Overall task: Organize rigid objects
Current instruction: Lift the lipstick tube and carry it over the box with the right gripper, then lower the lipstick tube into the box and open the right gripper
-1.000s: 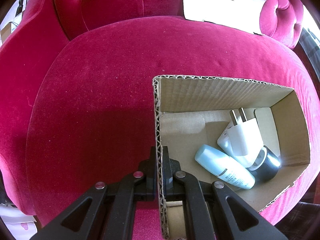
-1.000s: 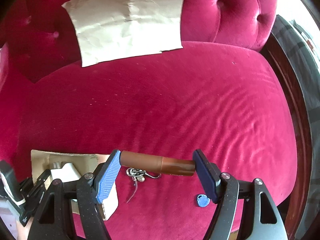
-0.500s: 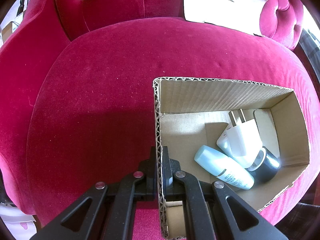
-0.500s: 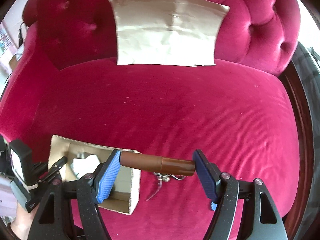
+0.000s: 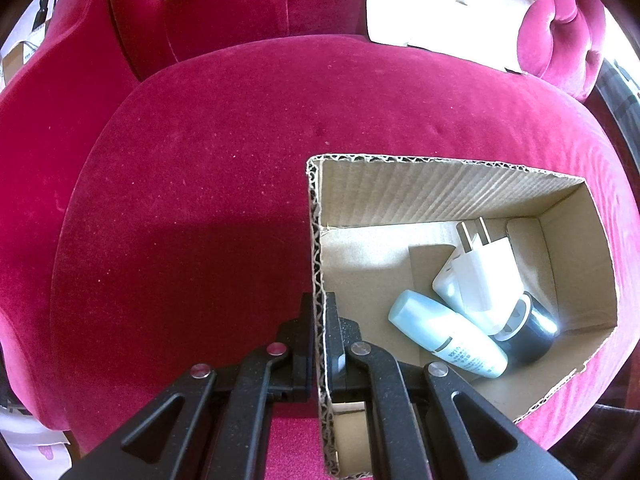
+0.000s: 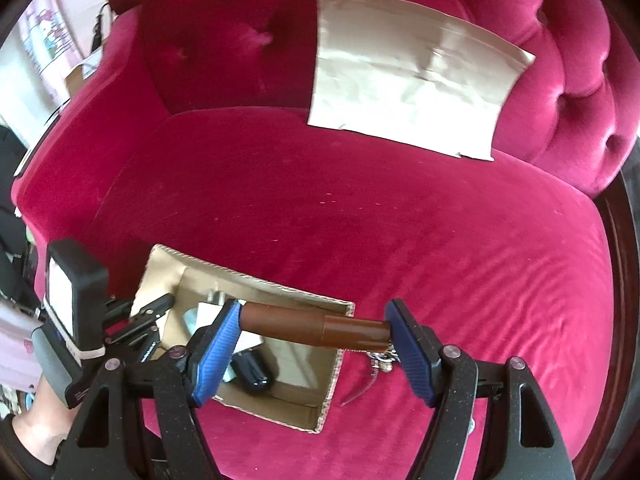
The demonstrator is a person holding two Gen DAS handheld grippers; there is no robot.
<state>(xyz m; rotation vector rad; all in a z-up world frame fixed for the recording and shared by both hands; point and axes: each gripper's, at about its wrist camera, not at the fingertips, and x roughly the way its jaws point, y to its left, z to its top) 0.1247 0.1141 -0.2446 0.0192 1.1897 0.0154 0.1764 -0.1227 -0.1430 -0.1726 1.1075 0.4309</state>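
An open cardboard box sits on the red velvet seat. Inside lie a white plug adapter, a pale blue bottle and a black cylinder. My left gripper is shut on the box's left wall, one finger on each side. My right gripper is shut lengthwise on a brown tube, held across the blue pads above the box's right part. The left gripper shows at the box's left edge in the right wrist view. A metal keychain lies on the seat right of the box.
A flat beige paper bag leans on the tufted backrest. The armchair's dark wooden frame runs along the right. A person's hand holds the left gripper's handle at lower left. Household clutter lies past the left armrest.
My right gripper has carried the brown tube leftward, from over the bare seat to above the box, rolling as it went. The left gripper and box have stayed still.
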